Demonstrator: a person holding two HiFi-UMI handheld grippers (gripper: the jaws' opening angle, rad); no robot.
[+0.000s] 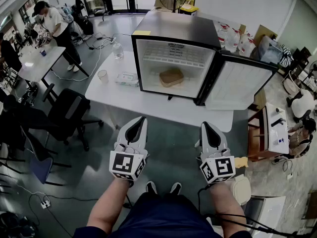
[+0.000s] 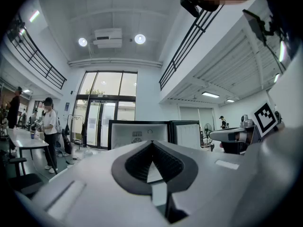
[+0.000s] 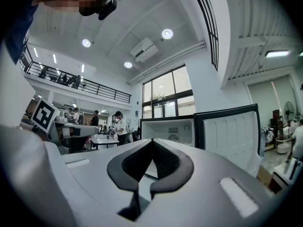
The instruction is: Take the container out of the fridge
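Open-plan lab: worktables (image 1: 38, 62), floor cables (image 1: 97, 35)

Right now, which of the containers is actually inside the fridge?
The brown container, alone in the open fridge. The clear cup and the bottle stand outside on the white table, left of it.

A grey-green floor (image 1: 173, 143) runs under a white counter (image 1: 114, 95) in a large, bright hall. A black office chair (image 1: 69, 115) stands just off the counter's near left corner. A second white table (image 1: 34, 63) sits well apart beyond it, with a person (image 1: 55, 26) standing beside it. Cables (image 1: 99, 37) trail over the floor past the counter's far left corner, and a power strip (image 1: 44, 203) lies on the floor nearer. White walls (image 2: 149, 93) frame tall glass doors (image 2: 102, 112). A railed mezzanine (image 2: 38, 63) runs along 1 side. 2 round ceiling lights (image 2: 139, 39) flank an air-conditioning unit (image 2: 108, 33).
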